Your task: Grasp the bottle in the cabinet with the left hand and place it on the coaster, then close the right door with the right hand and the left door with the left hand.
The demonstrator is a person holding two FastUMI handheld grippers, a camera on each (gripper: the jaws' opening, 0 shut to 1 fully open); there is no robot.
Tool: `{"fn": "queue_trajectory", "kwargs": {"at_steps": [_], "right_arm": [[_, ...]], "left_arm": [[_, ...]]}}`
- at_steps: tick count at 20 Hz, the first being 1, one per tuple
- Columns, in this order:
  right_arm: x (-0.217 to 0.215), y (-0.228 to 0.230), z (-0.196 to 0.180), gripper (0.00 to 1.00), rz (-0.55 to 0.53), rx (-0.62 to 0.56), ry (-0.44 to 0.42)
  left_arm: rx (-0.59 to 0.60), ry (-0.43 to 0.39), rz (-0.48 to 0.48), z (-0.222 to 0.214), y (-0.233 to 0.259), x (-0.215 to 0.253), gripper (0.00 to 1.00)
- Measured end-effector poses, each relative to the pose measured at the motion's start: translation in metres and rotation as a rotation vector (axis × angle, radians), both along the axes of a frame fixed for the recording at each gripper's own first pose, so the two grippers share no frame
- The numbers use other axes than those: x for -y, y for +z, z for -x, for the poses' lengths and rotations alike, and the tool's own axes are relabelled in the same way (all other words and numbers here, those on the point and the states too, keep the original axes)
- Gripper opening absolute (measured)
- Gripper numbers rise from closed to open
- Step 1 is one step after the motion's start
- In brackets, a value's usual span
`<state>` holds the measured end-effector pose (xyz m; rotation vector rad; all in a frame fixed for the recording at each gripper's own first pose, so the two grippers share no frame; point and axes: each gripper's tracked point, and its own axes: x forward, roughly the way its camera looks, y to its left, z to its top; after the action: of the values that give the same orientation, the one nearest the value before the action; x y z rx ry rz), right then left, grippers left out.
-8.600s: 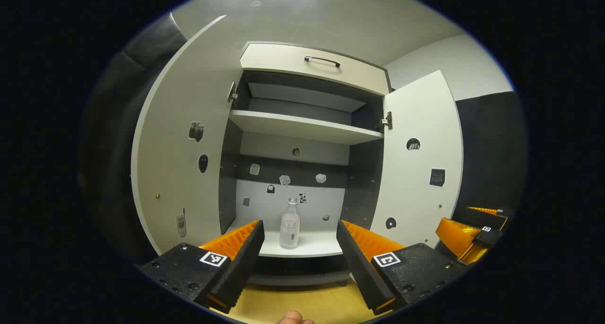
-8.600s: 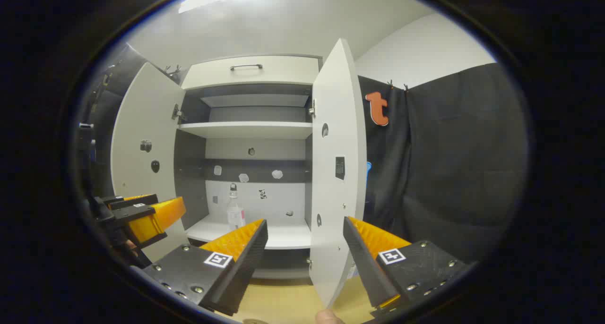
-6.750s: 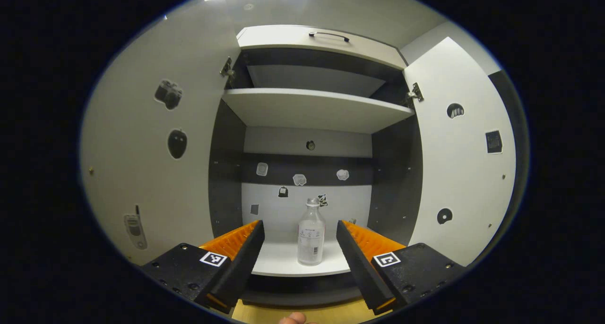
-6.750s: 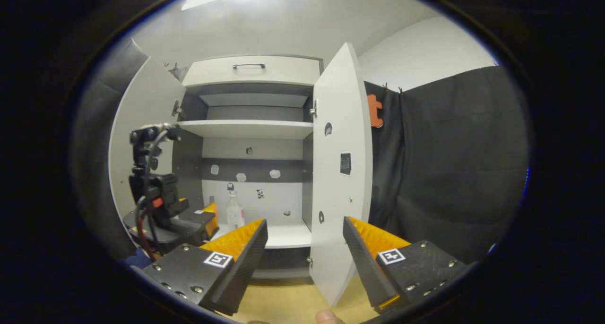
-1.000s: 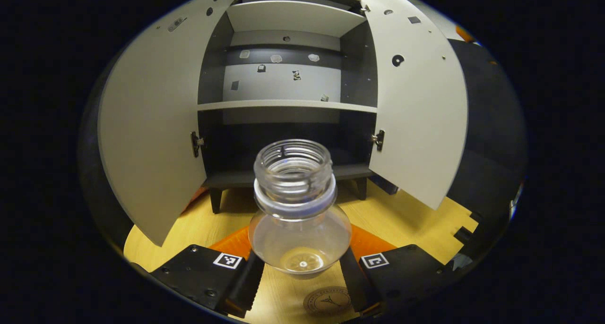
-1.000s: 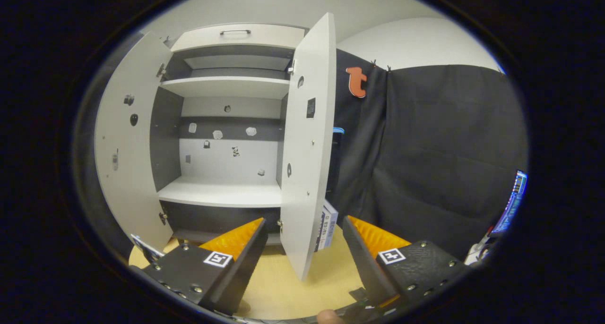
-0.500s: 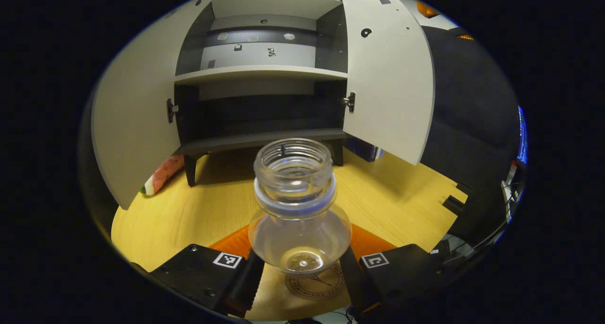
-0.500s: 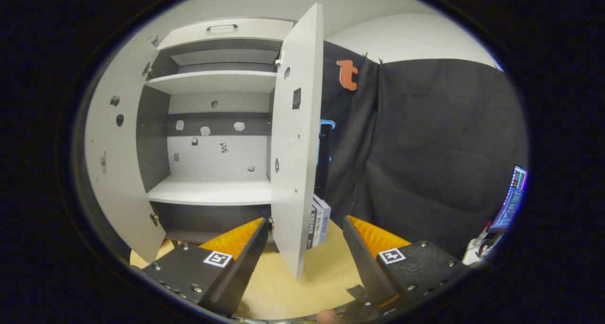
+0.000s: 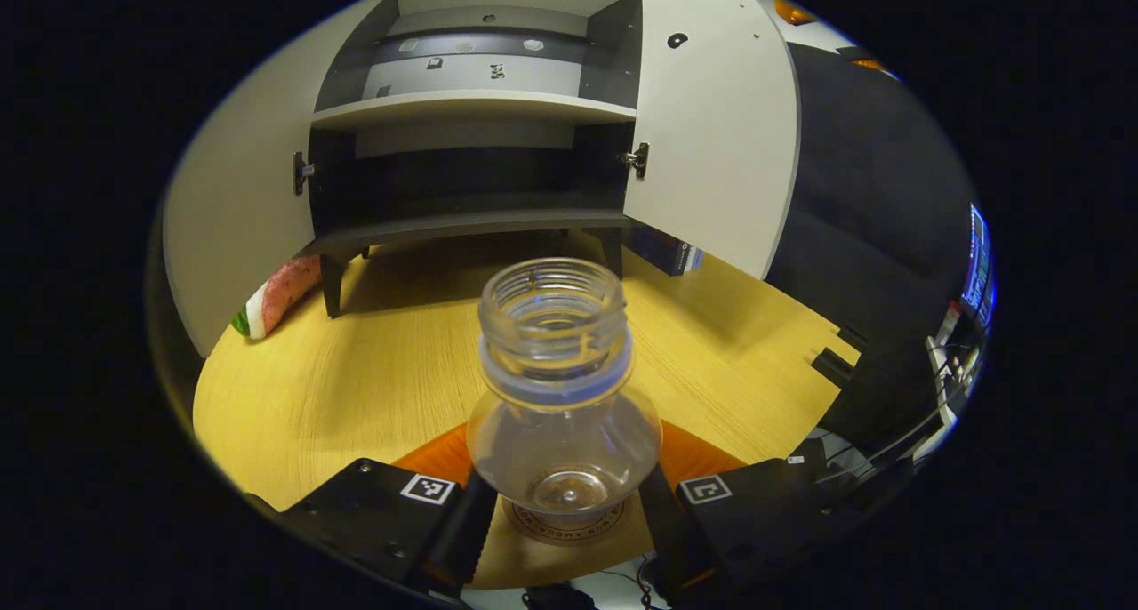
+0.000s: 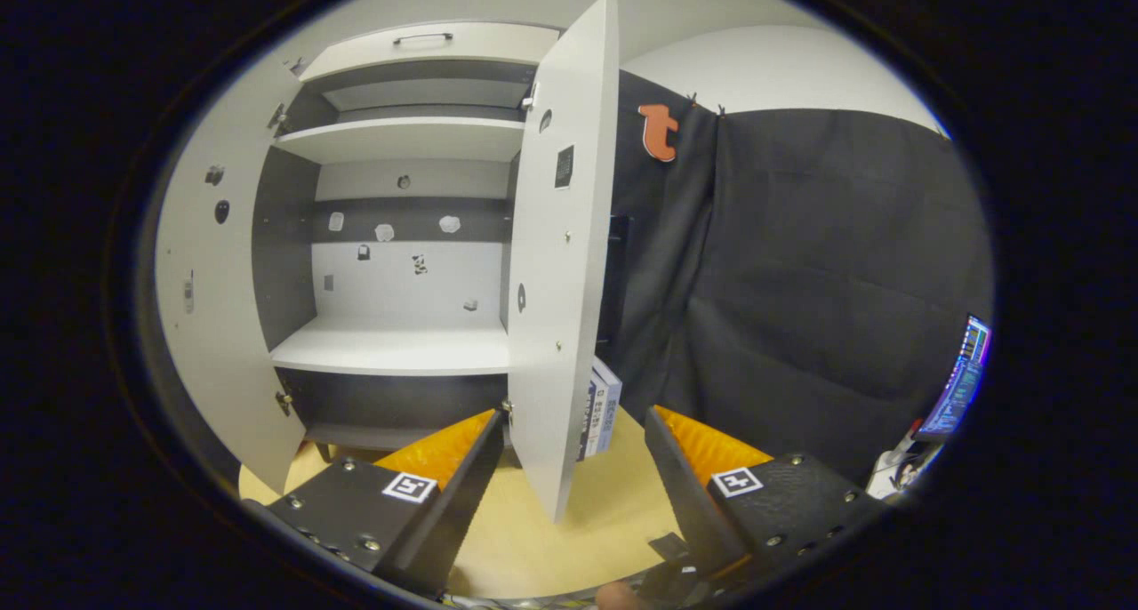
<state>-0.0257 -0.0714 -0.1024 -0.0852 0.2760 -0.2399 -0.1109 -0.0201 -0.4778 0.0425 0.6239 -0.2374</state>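
Note:
In the left gripper view my left gripper (image 9: 562, 494) is shut on a clear, uncapped bottle (image 9: 558, 388), seen from above with its mouth toward the camera. Its base hangs right over a round coaster (image 9: 564, 519) on the wooden table (image 9: 373, 370); whether they touch I cannot tell. Behind stands the cabinet (image 9: 471, 112) with both doors swung out. In the right gripper view my right gripper (image 10: 573, 481) is open with the edge of the right door (image 10: 556, 263) between and beyond its fingers. The left door (image 10: 200, 325) stands open too.
A red and white object (image 9: 276, 294) lies on the table under the left door. A boxed item (image 10: 603, 410) stands behind the right door. A lit screen (image 10: 960, 383) glows at the far right. The cabinet's lower shelf (image 10: 396, 348) is bare.
My left gripper has carried the bottle out of the cabinet, back and down to just above the coaster. My right gripper has drifted closer to the right door's edge.

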Motion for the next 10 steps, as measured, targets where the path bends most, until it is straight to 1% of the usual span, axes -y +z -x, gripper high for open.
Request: {"fn": "queue_trajectory", "kwargs": {"at_steps": [1,2,3,4,5,6,7,8,9,10], "right_arm": [[0.001,0.000,0.002,0.97,0.000,-0.001,-0.001],[0.003,0.000,0.004,0.97,0.001,0.001,-0.004],[0.005,0.001,0.006,0.97,0.000,0.003,-0.007],[0.006,0.002,0.007,0.94,-0.001,0.005,-0.010],[0.008,0.002,0.010,0.97,-0.001,0.007,-0.012],[0.009,0.003,0.011,0.97,-0.001,0.008,-0.014],[0.010,0.002,0.014,0.94,-0.004,0.007,-0.016],[0.010,0.001,0.016,0.97,-0.008,0.007,-0.017],[0.011,0.000,0.018,0.97,-0.012,0.005,-0.019],[0.011,-0.002,0.020,0.94,-0.016,0.004,-0.022]], "left_arm": [[0.002,0.002,0.004,-0.001,0.001,0.000,0.77],[0.009,0.003,0.002,-0.002,0.001,0.002,0.80],[0.007,0.003,-0.002,-0.001,0.000,0.002,0.78],[0.009,-0.001,-0.009,-0.001,-0.001,0.001,0.78],[0.011,0.000,-0.015,-0.001,0.000,0.001,0.79],[0.011,0.001,-0.021,-0.001,-0.001,0.001,0.81],[0.010,0.005,-0.024,0.000,0.000,0.001,0.82],[0.018,0.009,-0.021,-0.001,0.002,0.002,0.83],[0.026,0.009,-0.016,-0.002,0.005,0.003,0.83],[0.039,0.005,-0.010,-0.003,0.009,0.005,0.84]]}}
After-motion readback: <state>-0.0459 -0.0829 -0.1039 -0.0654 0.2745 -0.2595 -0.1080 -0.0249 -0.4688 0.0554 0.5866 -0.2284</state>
